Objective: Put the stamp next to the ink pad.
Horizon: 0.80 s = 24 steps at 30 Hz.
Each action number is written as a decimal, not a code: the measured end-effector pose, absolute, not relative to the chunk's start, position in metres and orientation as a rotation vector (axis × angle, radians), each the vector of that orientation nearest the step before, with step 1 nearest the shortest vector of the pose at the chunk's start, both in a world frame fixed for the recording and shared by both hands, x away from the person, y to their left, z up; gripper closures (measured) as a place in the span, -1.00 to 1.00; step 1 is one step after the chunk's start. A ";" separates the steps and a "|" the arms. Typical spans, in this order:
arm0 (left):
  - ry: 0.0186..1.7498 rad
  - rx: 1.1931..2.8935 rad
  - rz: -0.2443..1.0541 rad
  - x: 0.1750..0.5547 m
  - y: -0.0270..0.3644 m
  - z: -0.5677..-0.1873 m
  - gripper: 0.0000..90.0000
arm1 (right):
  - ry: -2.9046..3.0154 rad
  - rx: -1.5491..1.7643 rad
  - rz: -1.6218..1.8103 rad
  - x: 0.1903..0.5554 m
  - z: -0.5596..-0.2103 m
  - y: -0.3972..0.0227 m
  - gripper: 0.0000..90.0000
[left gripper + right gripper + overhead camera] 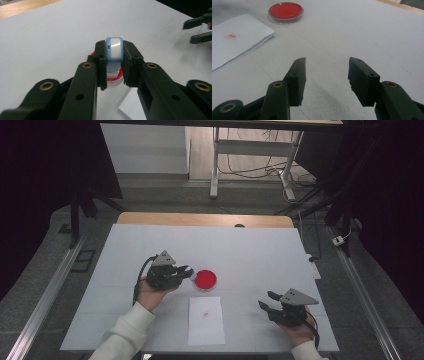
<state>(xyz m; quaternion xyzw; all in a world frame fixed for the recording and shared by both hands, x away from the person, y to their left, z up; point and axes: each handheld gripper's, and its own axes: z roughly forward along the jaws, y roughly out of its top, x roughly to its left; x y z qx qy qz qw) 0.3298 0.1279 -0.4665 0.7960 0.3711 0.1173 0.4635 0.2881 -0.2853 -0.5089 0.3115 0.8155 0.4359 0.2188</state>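
- Currently left gripper is clamped on a small blue-and-white stamp, held over the near rim of the red dish.
- Stamp's long axis runs along the jaws, white face up toward the camera.
- Right gripper parted, holding nothing, resting beside the paper sheet.

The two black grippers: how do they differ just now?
The left gripper is clamped on a small blue-and-white stamp; the right gripper has its jaws apart with nothing between them. The left gripper sits beside the red dish, with the dish's red rim showing behind its jaws; the right gripper rests off to the side, apart from the dish and the paper sheet. Both are hand-held and black.
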 end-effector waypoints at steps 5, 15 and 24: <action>0.952 1.974 0.305 0.339 0.132 -0.474 0.66 | 2.252 0.863 1.216 0.289 -0.509 -0.285 0.07; 1.039 2.036 0.317 0.361 0.131 -0.493 0.66 | 2.259 0.863 1.207 0.289 -0.510 -0.285 0.07; 1.076 2.072 0.319 0.370 0.132 -0.503 0.66 | 2.259 0.870 1.191 0.289 -0.511 -0.285 0.07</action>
